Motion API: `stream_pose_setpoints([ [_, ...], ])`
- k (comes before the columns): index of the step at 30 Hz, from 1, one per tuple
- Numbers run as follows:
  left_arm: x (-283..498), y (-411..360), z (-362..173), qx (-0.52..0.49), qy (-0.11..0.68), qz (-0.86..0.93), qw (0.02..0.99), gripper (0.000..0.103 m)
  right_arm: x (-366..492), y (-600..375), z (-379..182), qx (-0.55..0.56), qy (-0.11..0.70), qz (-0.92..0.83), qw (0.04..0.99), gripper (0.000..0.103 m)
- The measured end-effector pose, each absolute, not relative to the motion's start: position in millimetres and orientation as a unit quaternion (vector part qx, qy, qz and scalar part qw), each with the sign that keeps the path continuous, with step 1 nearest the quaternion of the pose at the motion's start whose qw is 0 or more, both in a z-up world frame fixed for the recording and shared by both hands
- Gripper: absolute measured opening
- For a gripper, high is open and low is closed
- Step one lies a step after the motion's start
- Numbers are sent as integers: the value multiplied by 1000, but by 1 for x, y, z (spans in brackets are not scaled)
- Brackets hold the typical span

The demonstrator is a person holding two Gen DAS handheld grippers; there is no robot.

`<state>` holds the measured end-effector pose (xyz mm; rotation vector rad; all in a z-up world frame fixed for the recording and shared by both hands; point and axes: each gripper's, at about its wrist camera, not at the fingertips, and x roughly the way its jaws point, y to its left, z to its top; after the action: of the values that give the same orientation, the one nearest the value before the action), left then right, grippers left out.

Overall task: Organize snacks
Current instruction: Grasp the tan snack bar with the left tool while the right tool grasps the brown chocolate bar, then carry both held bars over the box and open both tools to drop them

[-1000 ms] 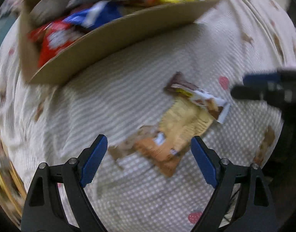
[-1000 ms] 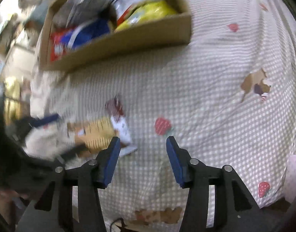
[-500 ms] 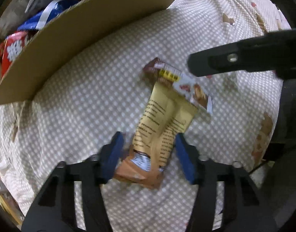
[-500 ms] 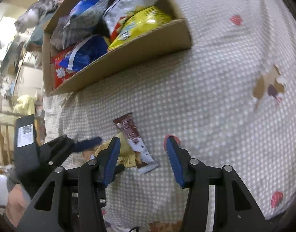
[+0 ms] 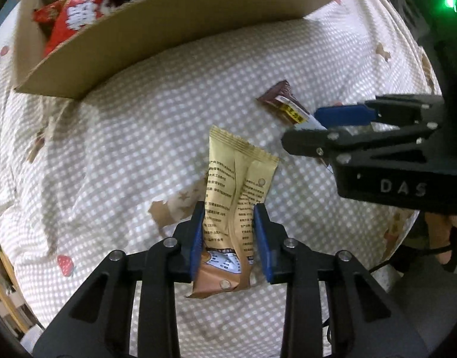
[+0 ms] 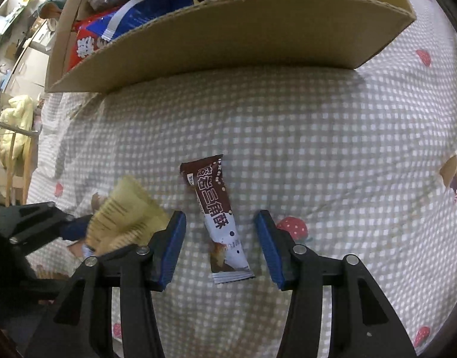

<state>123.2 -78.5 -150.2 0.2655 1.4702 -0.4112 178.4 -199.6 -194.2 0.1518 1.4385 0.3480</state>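
My left gripper [image 5: 229,235] is shut on a tan and gold snack packet [image 5: 235,191], which it holds above the checked cloth. The packet also shows blurred at the left of the right wrist view [image 6: 124,217]. My right gripper [image 6: 219,244] is open, its two blue pads on either side of a brown and white snack bar [image 6: 219,214] that lies flat on the cloth. In the left wrist view the right gripper [image 5: 332,125] comes in from the right and covers the near end of the bar [image 5: 283,104].
A cardboard box [image 6: 228,41] full of snack bags stands behind on the cloth [image 6: 318,149], with a red bag [image 5: 76,15] and a blue bag [image 6: 144,12] inside. Furniture and clutter stand off the bed's left edge [image 6: 13,125].
My left gripper closed on the tan packet and lifted it off the cloth. My right gripper moved forward so the brown bar now lies between its open pads.
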Motion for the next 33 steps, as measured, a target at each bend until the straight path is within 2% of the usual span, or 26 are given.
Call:
stream_pose_setpoints([
  [2, 123, -69, -147, 114, 660, -174, 721, 26, 178, -185, -198, 51, 653, 157, 740, 51],
  [4, 124, -56, -142, 105, 660, -164, 726, 21, 177, -174, -199, 27, 650, 153, 744, 44],
  [8, 120, -44, -135, 86, 656, -136, 737, 15, 172, -161, -200, 0, 642, 143, 753, 39],
  [12, 118, -17, -127, 59, 653, -130, 743, 14, 167, -159, -196, -2, 636, 141, 759, 18],
  [16, 129, 14, -105, 16, 637, -120, 761, 13, 161, -168, -185, 40, 623, 152, 766, 17],
  [27, 96, 81, -3, -65, 510, -87, 853, 13, 133, -192, -111, 151, 520, 218, 812, 17],
  [33, 109, 70, 49, -78, 462, -57, 882, 13, 129, -230, -80, 189, 465, 224, 835, 17],
])
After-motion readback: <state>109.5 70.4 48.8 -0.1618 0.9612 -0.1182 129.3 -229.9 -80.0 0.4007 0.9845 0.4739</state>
